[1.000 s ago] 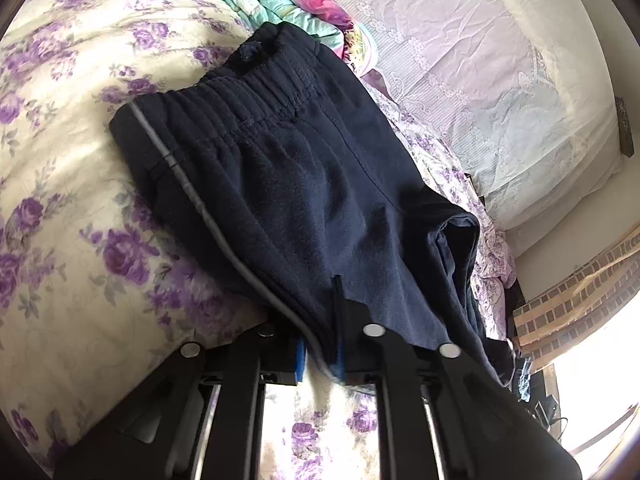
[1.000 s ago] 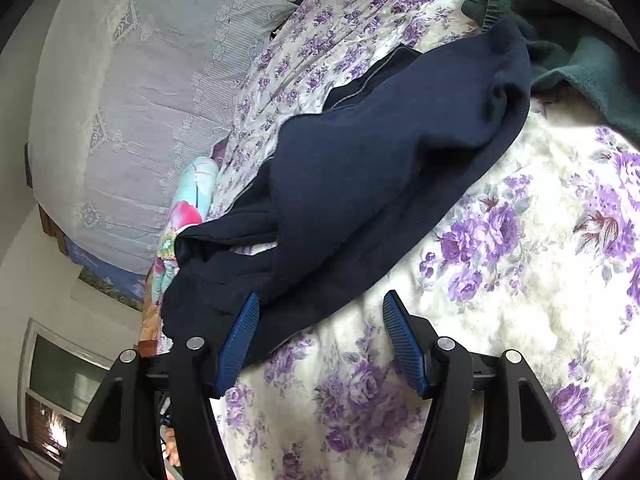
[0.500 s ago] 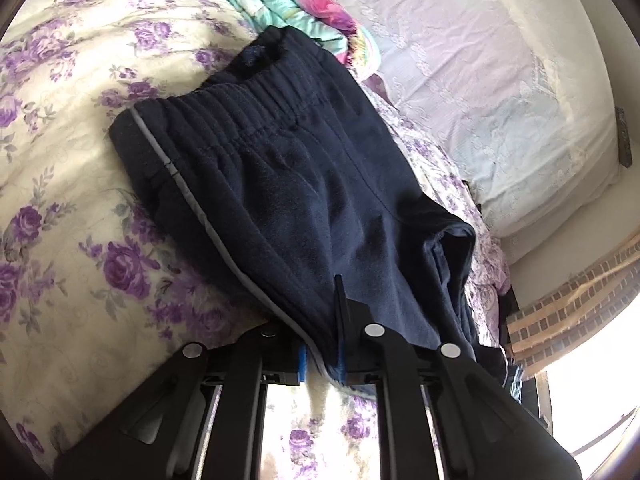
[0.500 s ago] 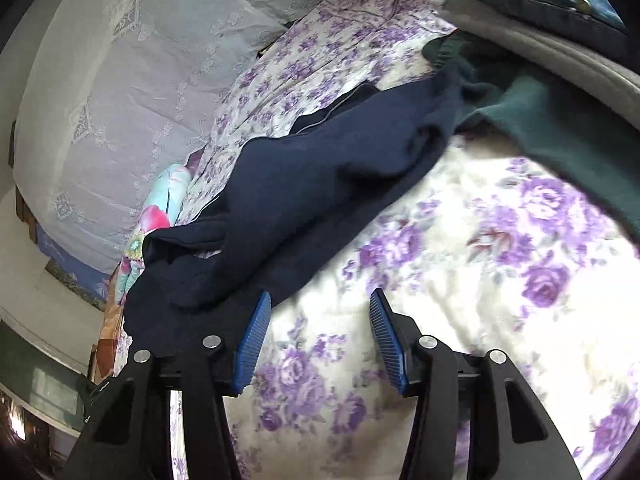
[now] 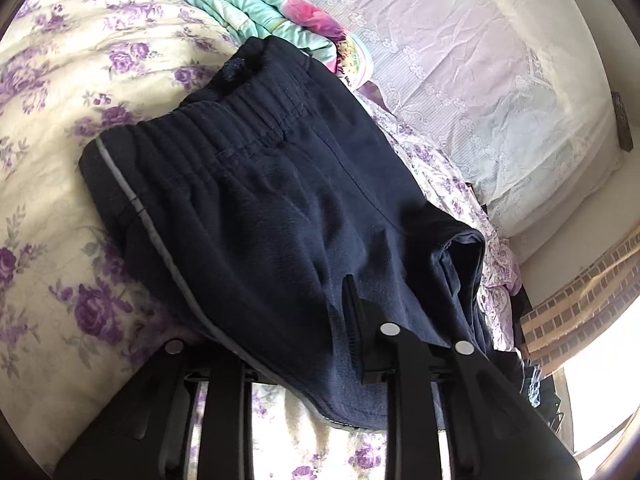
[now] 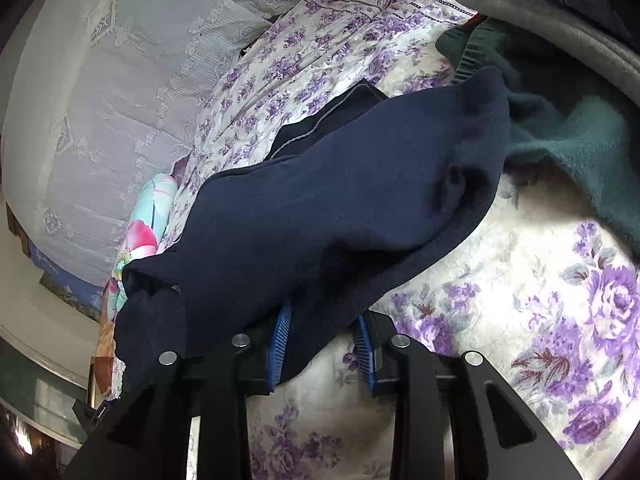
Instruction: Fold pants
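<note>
2 grippers straddle the navy fleece pants [image 5: 280, 216] on the floral bedspread [image 5: 60, 208]: left gripper [image 5: 304, 344] jaws opening, right gripper [image 6: 324, 340] jaws closing, fabric between both.

Bed w/ floral sheet [image 5: 60, 128] carries navy pants [image 5: 260, 208], folded quilt [image 5: 256, 4], pillows [image 5: 500, 80].

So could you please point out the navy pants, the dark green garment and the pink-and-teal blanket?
navy pants [image 5: 280, 200]: left wrist view, fabric below the waistband.
dark green garment [image 6: 580, 136]: right wrist view, its fuzzy middle.
pink-and-teal blanket [image 5: 272, 12]: left wrist view, folded edge.
</note>
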